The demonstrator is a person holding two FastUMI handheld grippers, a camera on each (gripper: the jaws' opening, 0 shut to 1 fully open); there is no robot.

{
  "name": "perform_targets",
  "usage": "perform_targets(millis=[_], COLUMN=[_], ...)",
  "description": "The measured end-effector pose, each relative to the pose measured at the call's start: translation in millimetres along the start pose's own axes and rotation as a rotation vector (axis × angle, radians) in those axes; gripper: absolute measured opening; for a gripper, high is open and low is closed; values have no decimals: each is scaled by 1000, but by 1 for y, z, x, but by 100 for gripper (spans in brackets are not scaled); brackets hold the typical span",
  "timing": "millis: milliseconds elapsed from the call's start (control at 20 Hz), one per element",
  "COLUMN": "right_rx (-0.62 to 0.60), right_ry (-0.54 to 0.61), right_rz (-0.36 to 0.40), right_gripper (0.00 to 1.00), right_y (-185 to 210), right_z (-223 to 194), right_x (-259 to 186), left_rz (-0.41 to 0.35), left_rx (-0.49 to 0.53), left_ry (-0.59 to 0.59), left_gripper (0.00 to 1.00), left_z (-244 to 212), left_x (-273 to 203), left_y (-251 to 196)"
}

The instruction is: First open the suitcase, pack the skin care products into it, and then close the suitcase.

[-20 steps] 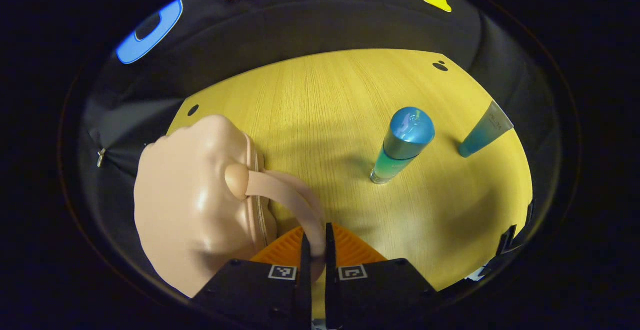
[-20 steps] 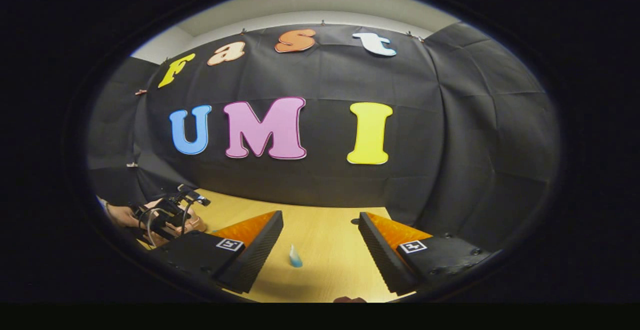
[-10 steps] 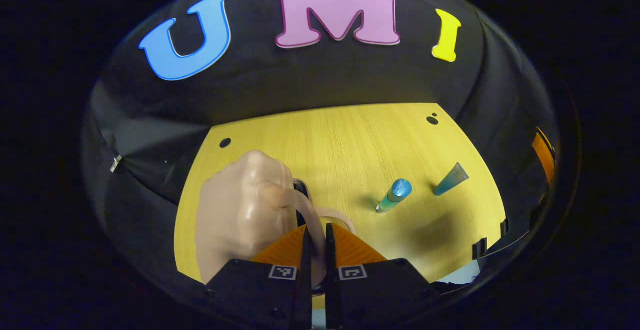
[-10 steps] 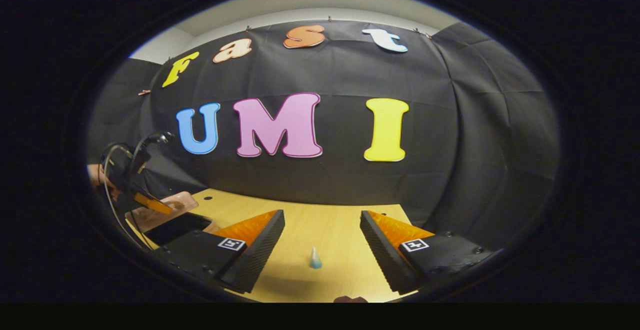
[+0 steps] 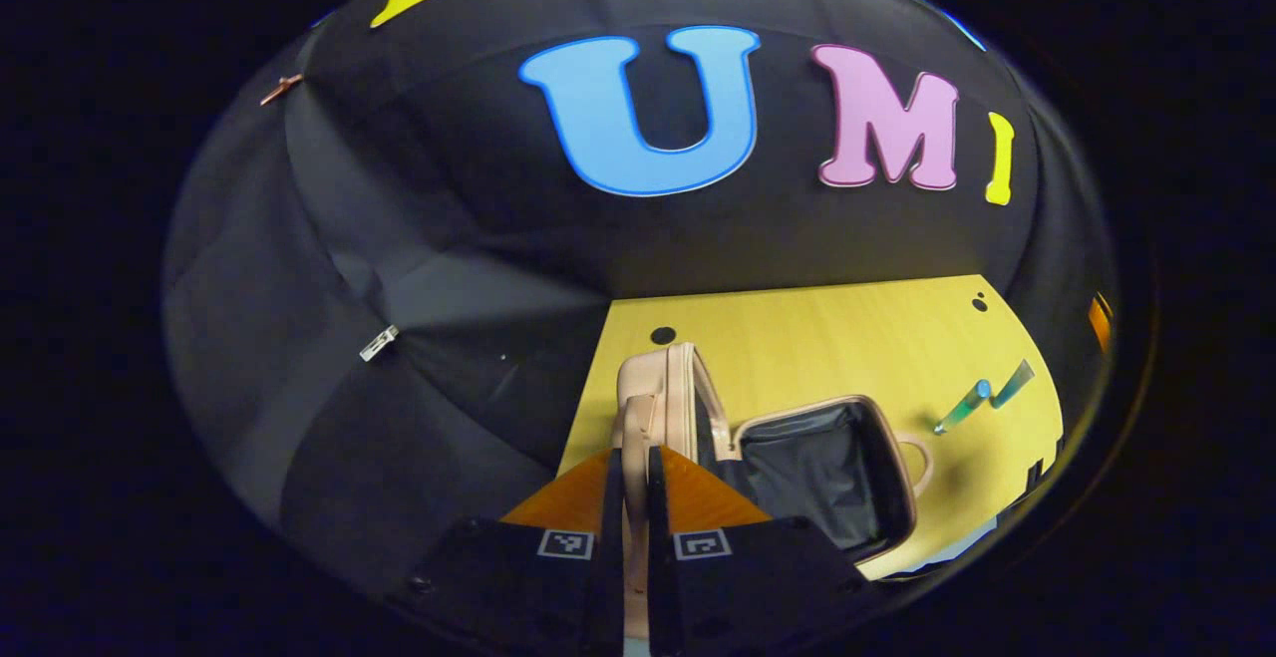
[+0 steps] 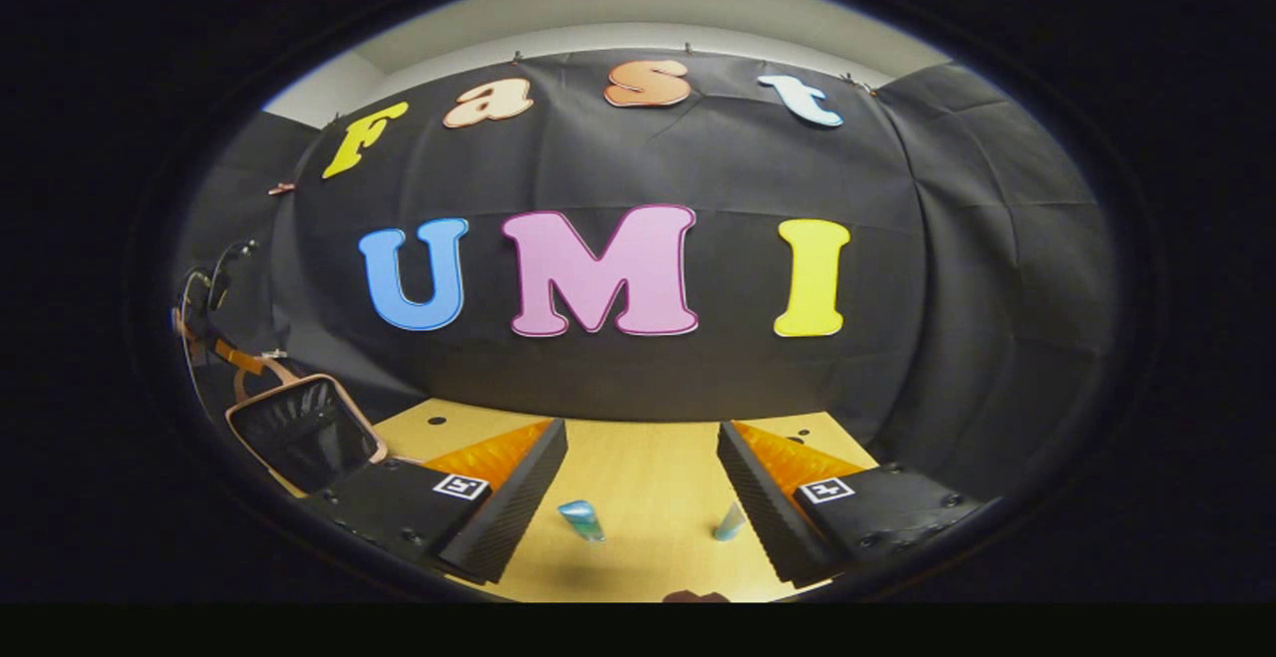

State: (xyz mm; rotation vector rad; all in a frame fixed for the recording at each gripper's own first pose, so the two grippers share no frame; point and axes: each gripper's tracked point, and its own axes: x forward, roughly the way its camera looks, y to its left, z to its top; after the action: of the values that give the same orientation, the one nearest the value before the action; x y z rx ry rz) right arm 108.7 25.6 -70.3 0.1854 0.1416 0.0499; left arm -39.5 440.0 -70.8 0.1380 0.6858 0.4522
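Suitcase [image 5: 797, 458] is lying open on the wooden table [image 5: 847, 328], its lid [image 5: 663, 398] standing raised at the left. Left gripper [image 5: 630, 478] is pinching the lid's handle strap [image 5: 632, 438]. Two blue-green skincare bottles [image 6: 581, 519] are standing right of it, between the spread-apart fingers of the right gripper [image 6: 638, 497].

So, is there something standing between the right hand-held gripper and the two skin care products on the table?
Nothing visible. The right hand-held gripper is open, and the bottle and tube stand on bare wooden table just ahead, between its fingers. The open suitcase is off to the side.
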Motion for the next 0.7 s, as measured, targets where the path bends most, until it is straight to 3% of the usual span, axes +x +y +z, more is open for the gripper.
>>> perform_targets(millis=[100,200,350,400,550,700], right_rx=[14,41,31,29,14,12], right_ry=[24,54,137,146,160,179], right_rz=[-27,-65,-119,-130,-159,-165], right_gripper=[92,96,96,96,96,97], right_y=[16,27,34,35,40,46], right_z=[-5,-12,-31,-31,-33,-43], right_x=[1,0,-3,-4,-1,-3], left_rz=[38,22,-22,-31,-36,-7], left_rx=[-27,-138,-260,-286,-298,-220], left_ry=[28,111,227,249,283,293], left_gripper=[15,15,18,15,15,18], left_z=[-31,-85,-159,-171,-198,-215], left_x=[40,94,151,170,193,207], left_y=[54,100,121,122,121,126])
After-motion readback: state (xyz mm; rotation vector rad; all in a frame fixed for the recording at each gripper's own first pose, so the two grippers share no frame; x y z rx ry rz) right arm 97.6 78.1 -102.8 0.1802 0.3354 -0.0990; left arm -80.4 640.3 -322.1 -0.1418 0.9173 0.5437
